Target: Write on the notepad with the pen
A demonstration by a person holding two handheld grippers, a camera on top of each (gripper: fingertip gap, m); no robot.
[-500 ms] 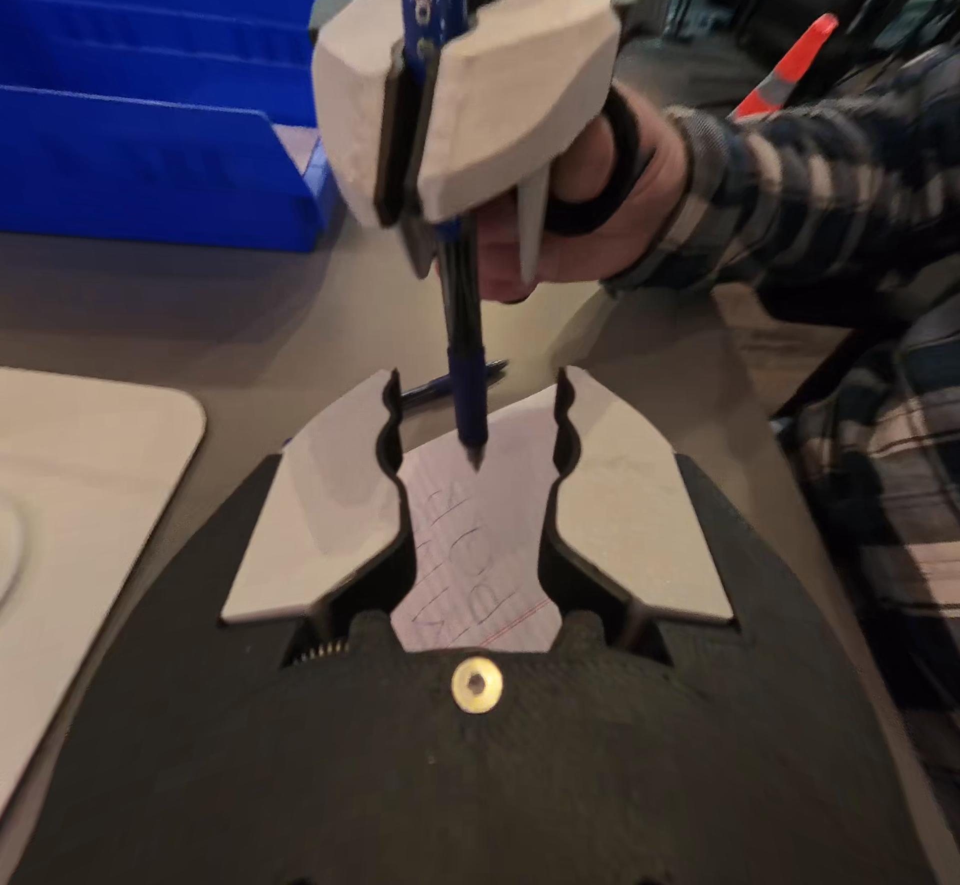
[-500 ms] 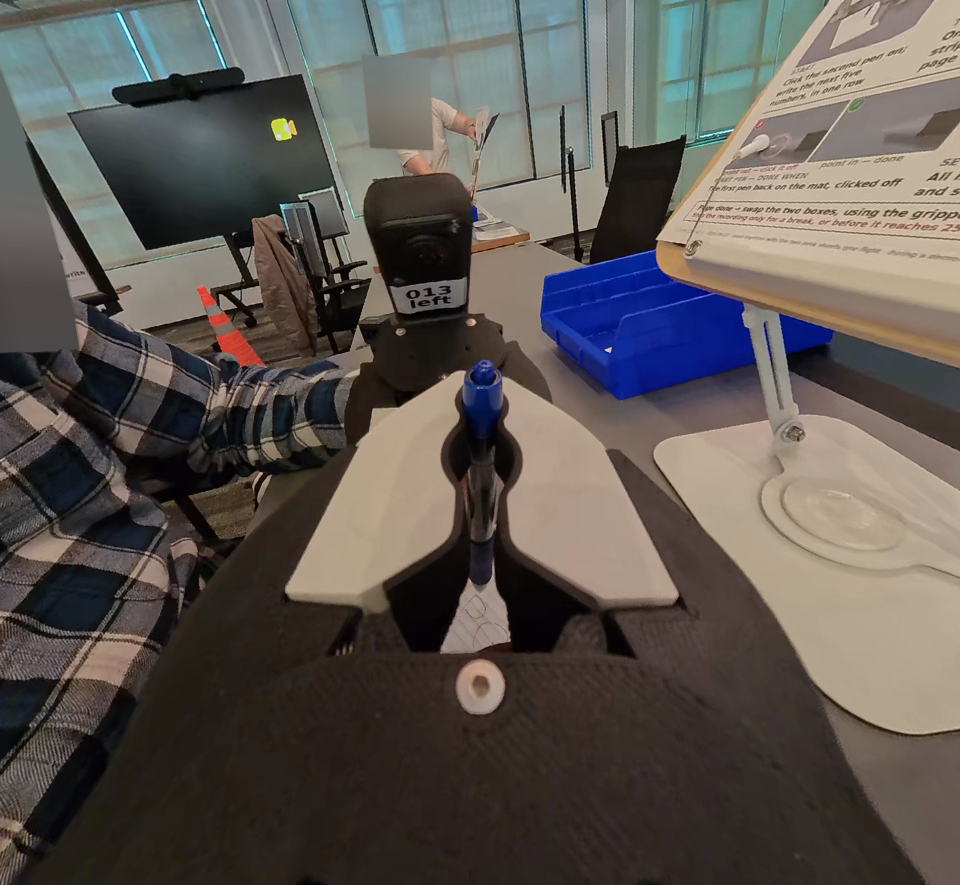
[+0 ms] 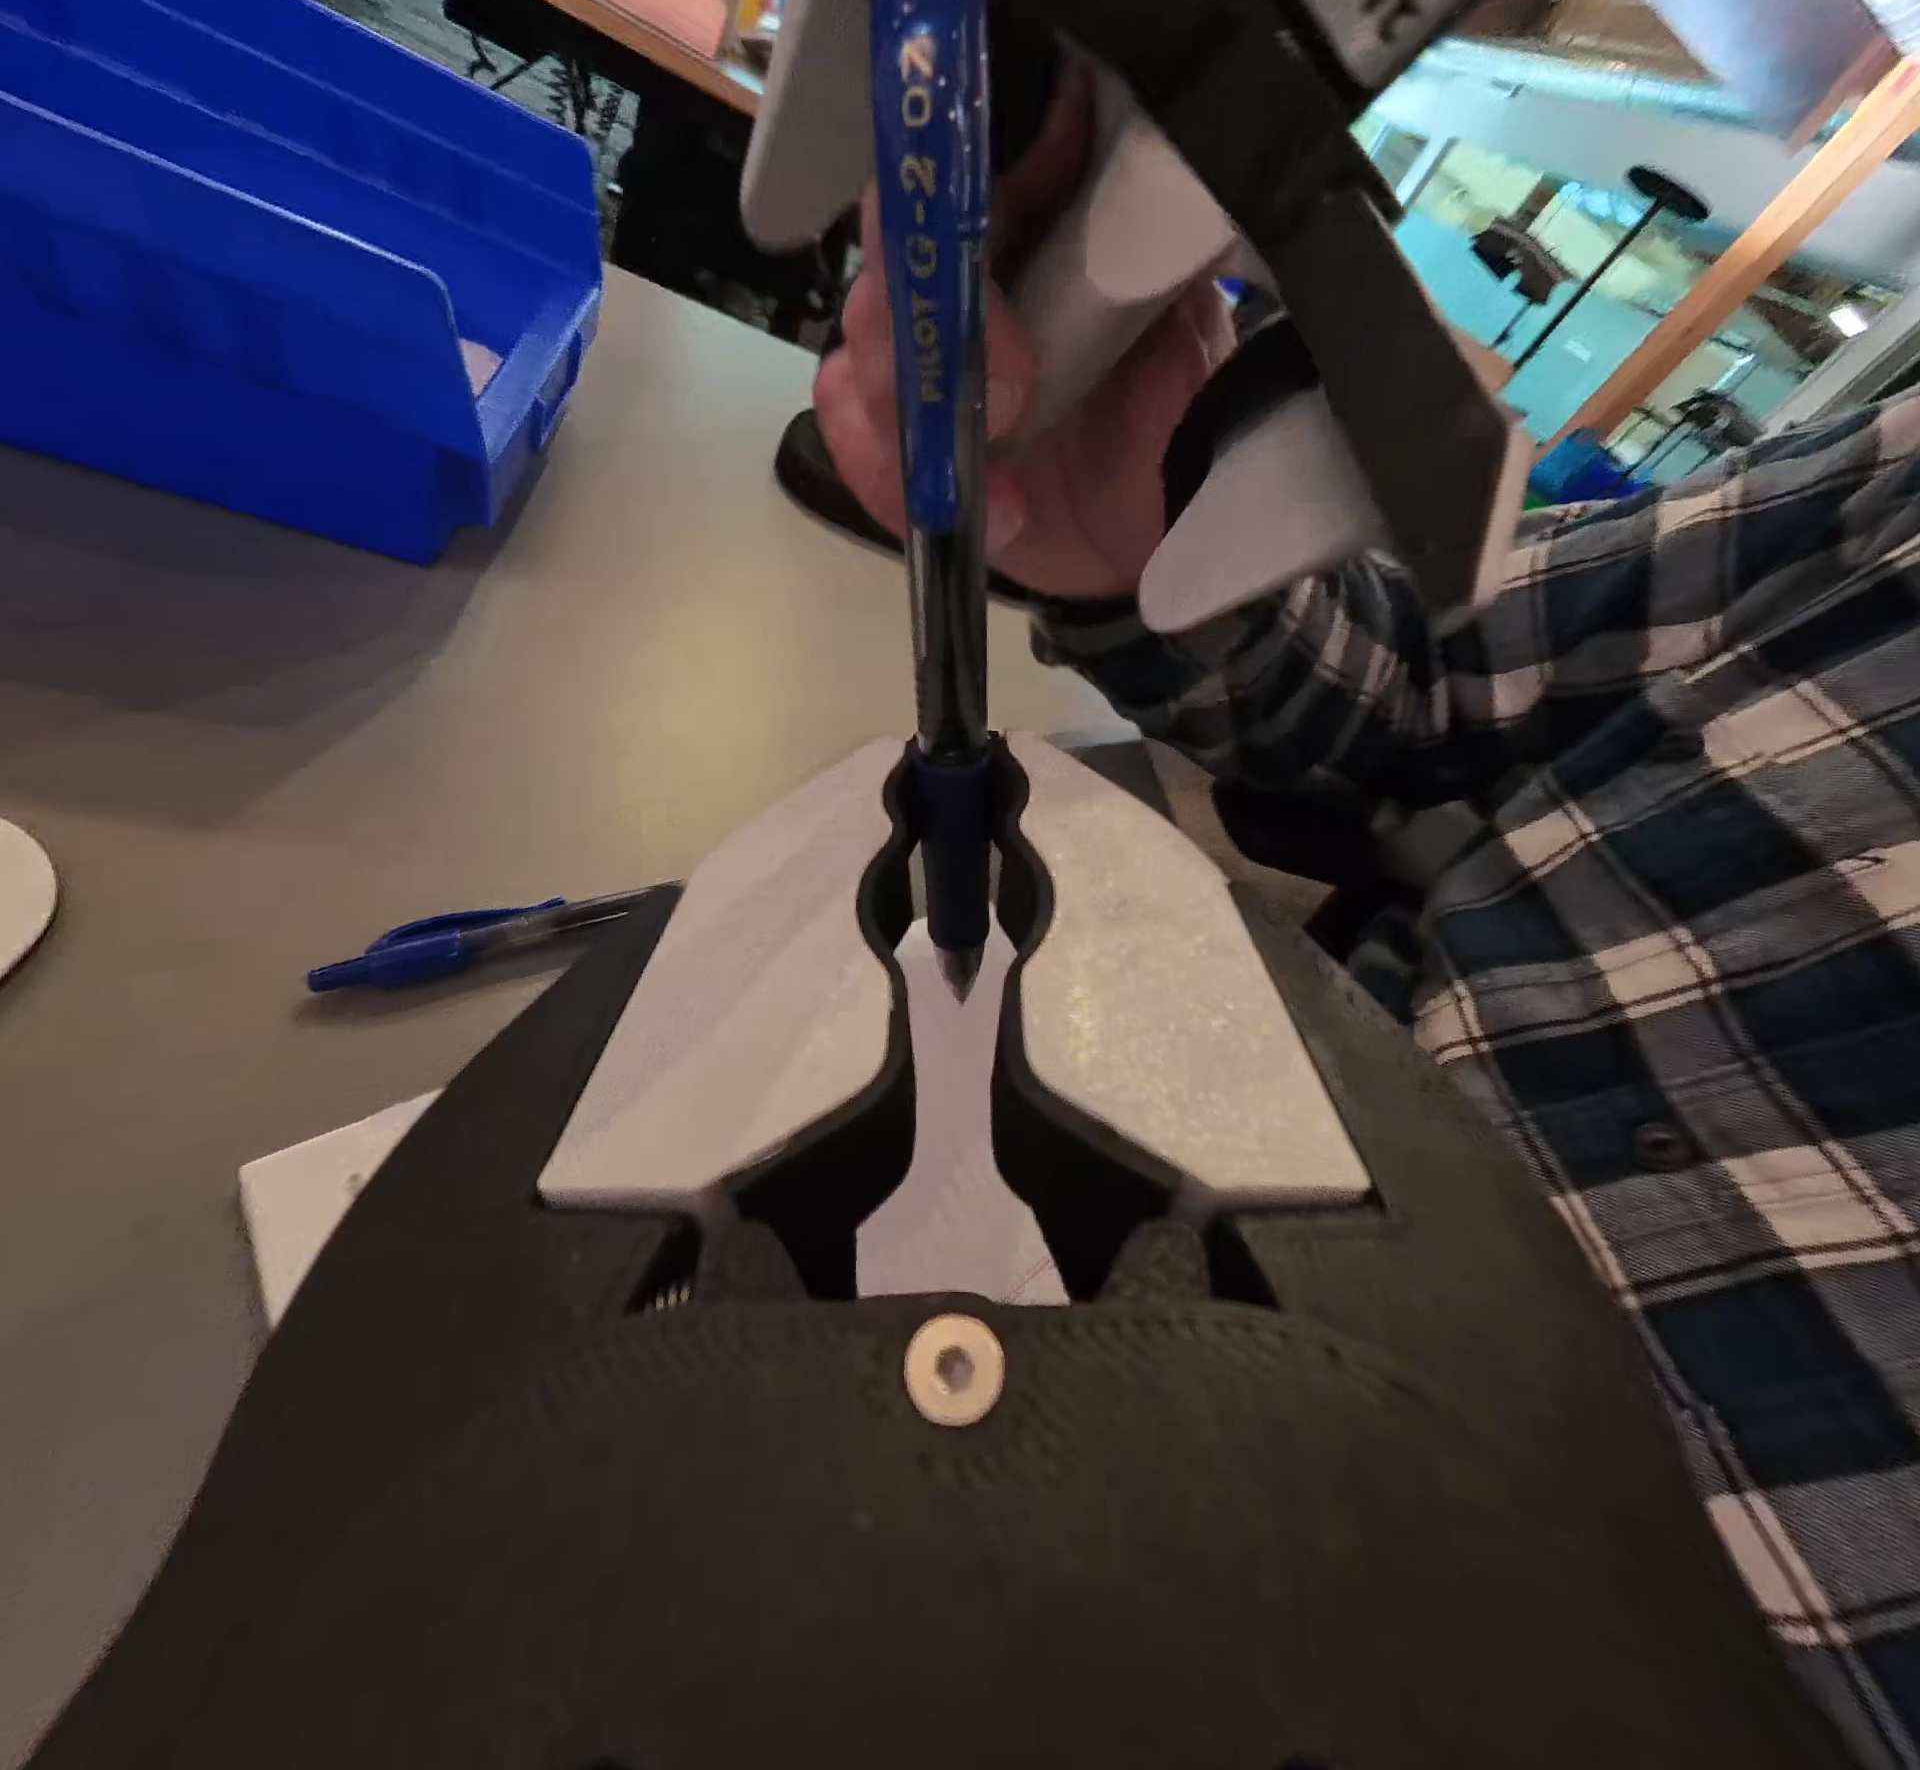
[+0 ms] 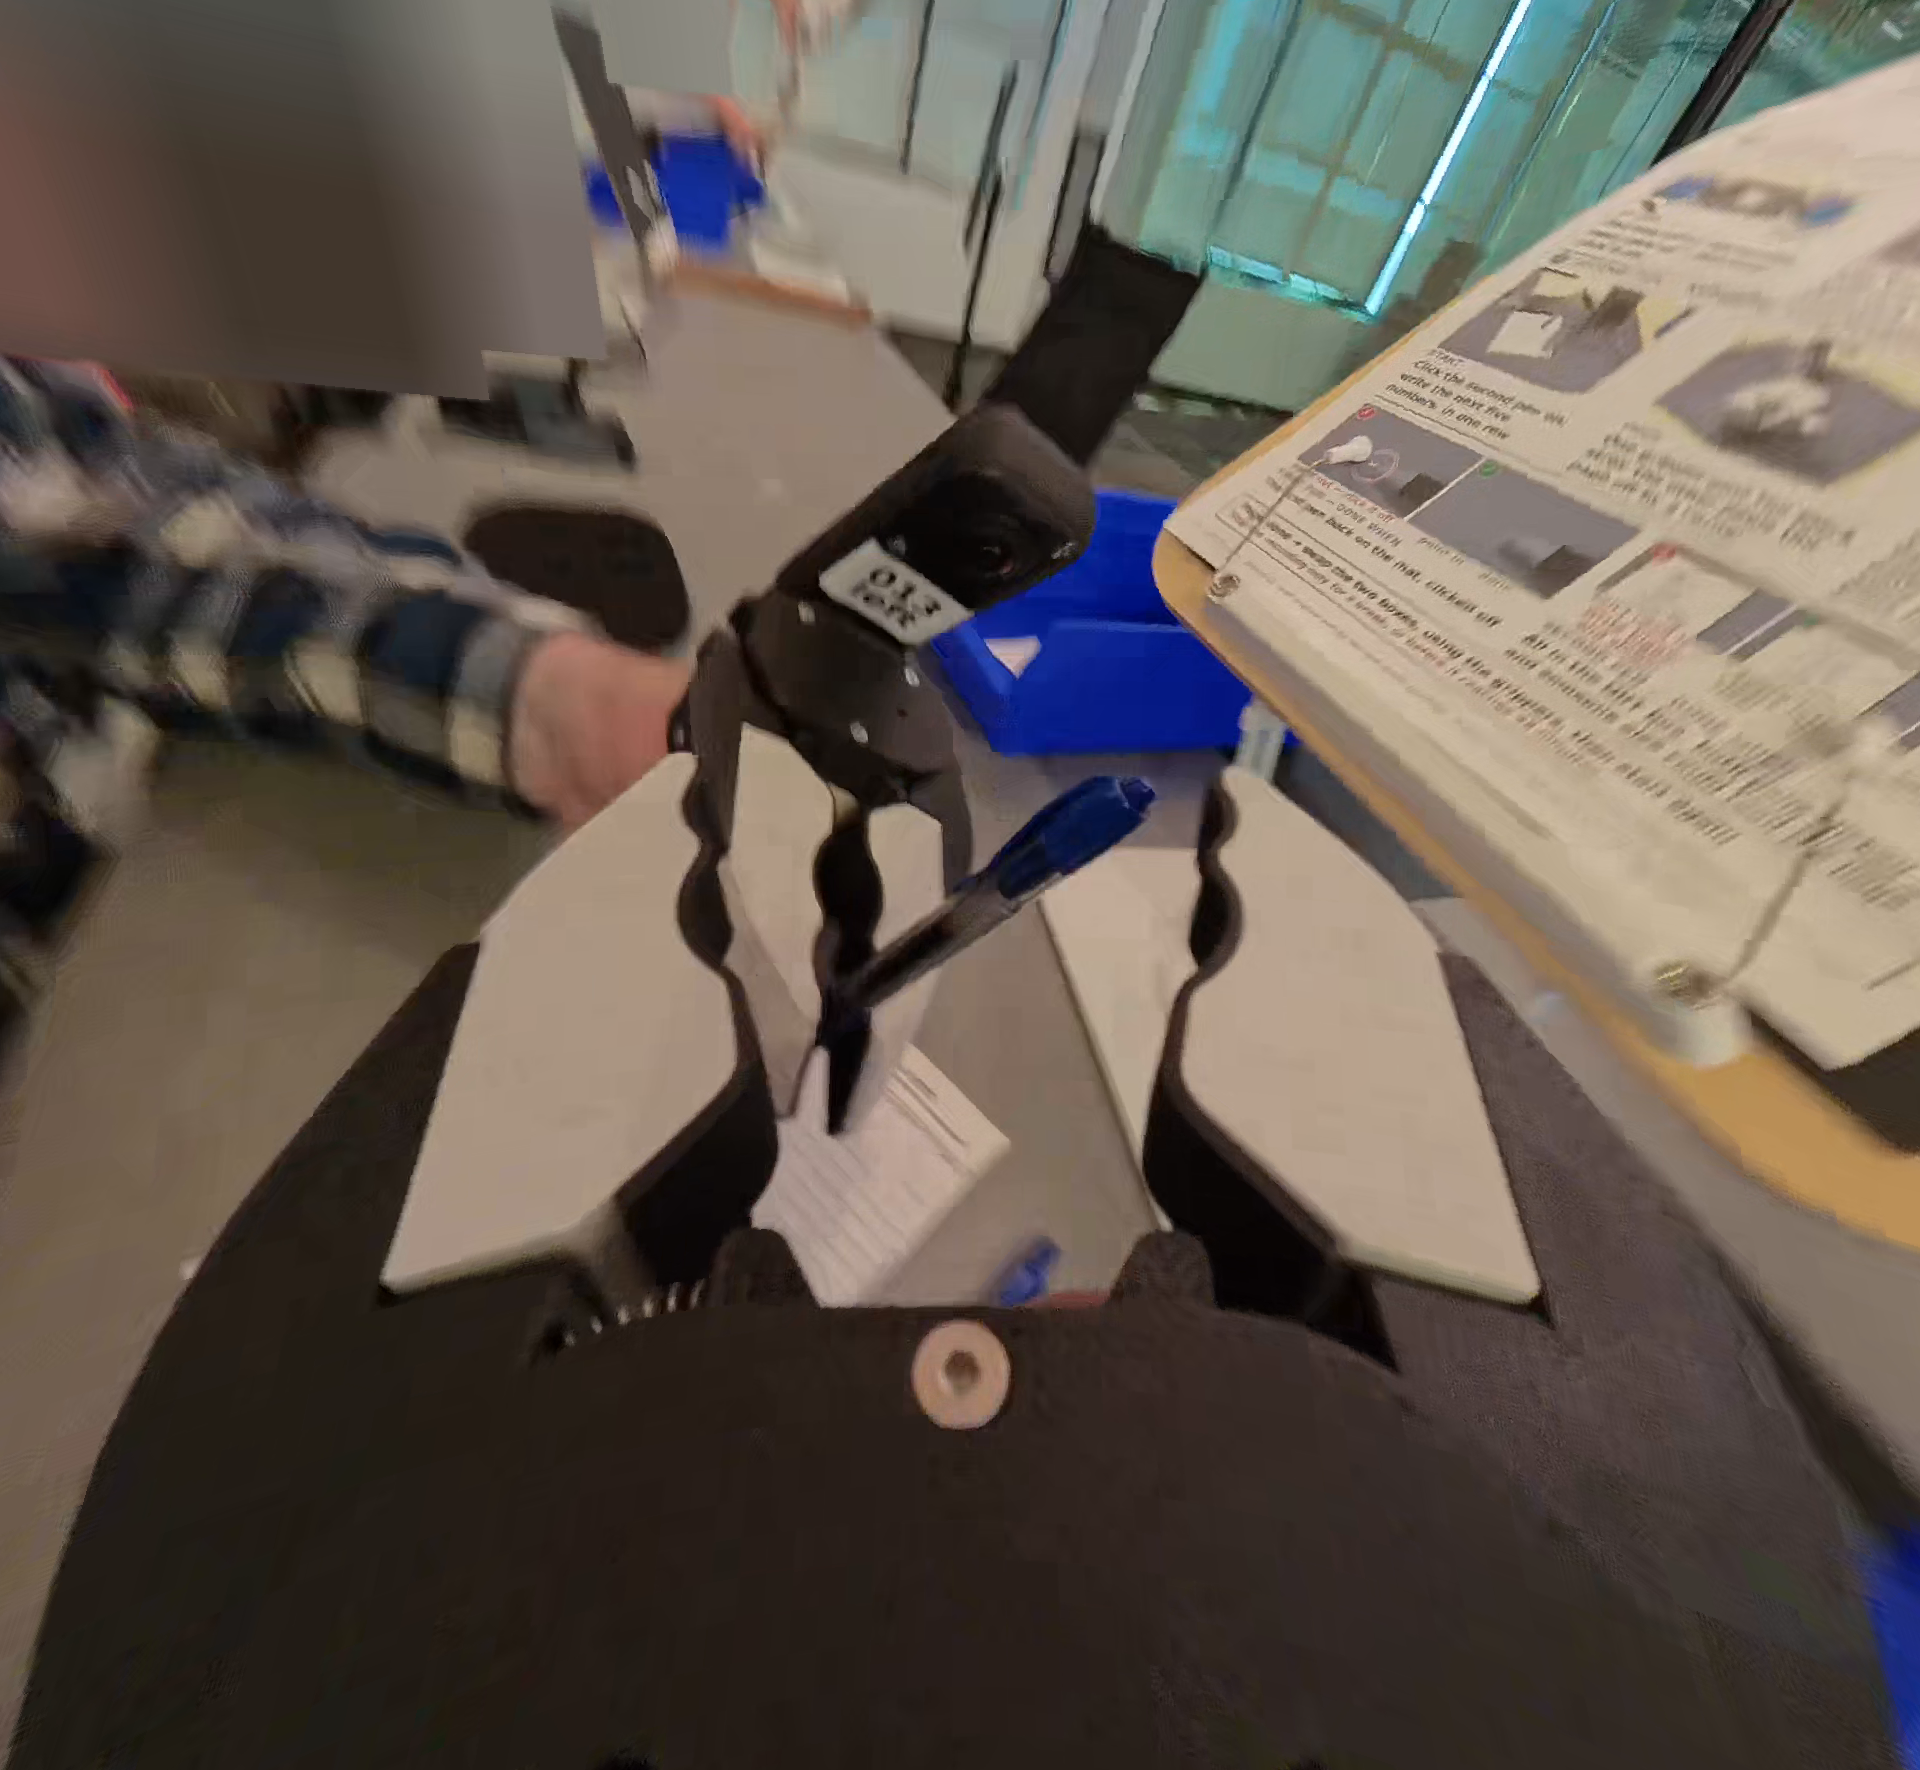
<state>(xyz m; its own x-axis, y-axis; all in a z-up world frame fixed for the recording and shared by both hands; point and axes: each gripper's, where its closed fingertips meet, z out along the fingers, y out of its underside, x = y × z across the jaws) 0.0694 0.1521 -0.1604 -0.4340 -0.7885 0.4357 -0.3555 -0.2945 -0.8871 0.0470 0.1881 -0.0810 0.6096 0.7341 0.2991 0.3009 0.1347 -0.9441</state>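
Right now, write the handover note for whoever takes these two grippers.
Left gripper: shut on the blue pen at its grip, pen upright, tip just above the notepad.
Right gripper: open, holding nothing, clear of the pen.
A second pen lies on the table, left of the pad.
Done: the pen sits in the left gripper, poised over the lined page.
Left: lower the tip and write. Whether this page already bears writing cannot be told.
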